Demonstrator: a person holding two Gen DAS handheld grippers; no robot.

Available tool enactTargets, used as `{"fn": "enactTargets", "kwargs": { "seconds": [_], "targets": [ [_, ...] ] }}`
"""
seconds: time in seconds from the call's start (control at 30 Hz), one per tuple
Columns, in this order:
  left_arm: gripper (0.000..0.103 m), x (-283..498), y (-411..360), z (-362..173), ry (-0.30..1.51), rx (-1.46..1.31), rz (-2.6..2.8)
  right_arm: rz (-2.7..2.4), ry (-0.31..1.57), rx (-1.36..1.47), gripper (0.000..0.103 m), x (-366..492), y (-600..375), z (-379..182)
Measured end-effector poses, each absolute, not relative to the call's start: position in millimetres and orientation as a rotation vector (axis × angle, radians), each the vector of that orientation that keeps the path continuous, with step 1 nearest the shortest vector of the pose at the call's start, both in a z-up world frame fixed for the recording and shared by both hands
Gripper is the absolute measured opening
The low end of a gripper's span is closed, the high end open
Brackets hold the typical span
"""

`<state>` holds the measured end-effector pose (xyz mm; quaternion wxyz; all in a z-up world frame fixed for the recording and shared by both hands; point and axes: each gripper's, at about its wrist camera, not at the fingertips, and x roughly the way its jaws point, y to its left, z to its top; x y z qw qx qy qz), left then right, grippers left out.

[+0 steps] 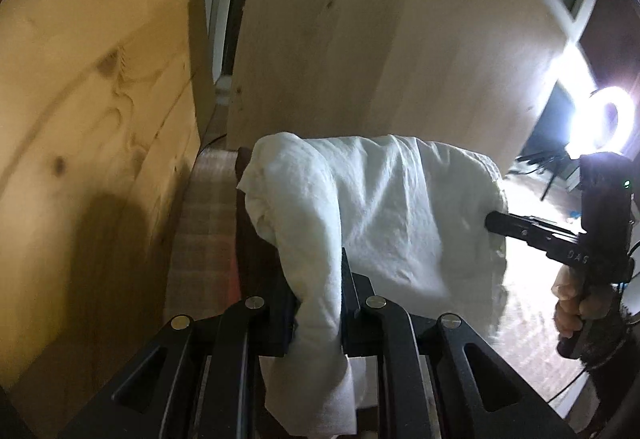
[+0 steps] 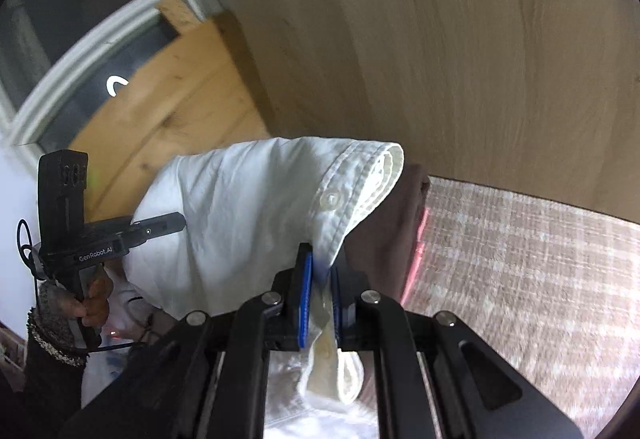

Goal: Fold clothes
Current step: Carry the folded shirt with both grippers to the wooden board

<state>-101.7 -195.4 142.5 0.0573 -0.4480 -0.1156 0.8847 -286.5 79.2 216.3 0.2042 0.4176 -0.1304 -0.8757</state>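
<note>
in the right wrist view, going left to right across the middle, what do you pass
person's hand holding the black left gripper → white buttoned shirt → dark brown cloth beside the shirt's cuff → beige checked woven fabric

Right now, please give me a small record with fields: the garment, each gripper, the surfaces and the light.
garment: white shirt, held up between both grippers, with a button near the cuffed edge
left gripper: shut on the shirt's bunched cloth
right gripper: shut on the shirt's edge, blue pads on its fingers
surfaces: pale wooden table; checked rug below
light: ring lamp, lit
</note>
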Motion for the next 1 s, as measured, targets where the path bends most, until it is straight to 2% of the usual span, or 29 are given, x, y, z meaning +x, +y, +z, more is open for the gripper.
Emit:
{"fn": "enactTargets", "kwargs": {
  "seconds": [0.07, 0.13, 0.17, 0.27, 0.33, 0.5, 0.6, 0.7, 0.8, 0.9, 0.93, 1.0],
  "targets": [
    [0.024, -112.5, -195.9, 125.3, -0.328, -1.412, 2.687, -2.456, -0.303, 1.212, 0.009, -298.6, 77.2, 200.3],
    [0.042, -118.2, -197.2, 115.7, -0.338, -1.451, 2.709, -2.462, -0.225, 1.259, 0.010, -305.1, 74.9, 185.3],
    [0.044, -116.8, -198.5, 116.3, -0.348, -1.455, 2.719, -2.458, -0.190, 1.267, 0.011, -304.4, 73.6, 182.4],
    [0.045, -103.8, -200.4, 129.3, -0.327, -1.441, 2.788, -2.461, -0.096, 1.271, 0.018, -295.4, 73.7, 185.7],
    [0.043, -90.4, -200.1, 144.3, -0.290, -1.407, 2.858, -2.480, -0.054, 1.261, 0.019, -286.7, 78.2, 194.4],
    [0.043, -74.7, -187.5, 177.4, -0.285, -1.193, 2.906, -2.547, -0.148, 1.078, 0.019, -284.5, 83.1, 225.9],
    [0.043, -98.1, -178.1, 161.5, -0.218, -1.251, 2.873, -2.520, -0.150, 1.051, 0.019, -302.4, 66.3, 225.8],
    [0.043, -121.6, -188.0, 129.6, -0.271, -1.341, 2.837, -2.499, -0.123, 1.113, 0.019, -328.7, 50.9, 204.2],
    [0.048, -135.0, -203.8, 101.8, -0.353, -1.397, 2.813, -2.465, -0.087, 1.194, 0.018, -351.9, 44.7, 175.5],
    [0.049, -134.0, -206.0, 103.7, -0.391, -1.404, 2.815, -2.450, -0.032, 1.214, 0.018, -358.1, 38.6, 174.1],
    [0.046, -132.0, -206.3, 109.0, -0.384, -1.397, 2.829, -2.461, -0.010, 1.209, 0.019, -354.4, 37.6, 180.7],
    [0.044, -117.3, -199.8, 122.8, -0.309, -1.367, 2.876, -2.472, -0.004, 1.152, 0.019, -335.8, 35.2, 201.2]
  ]
}}
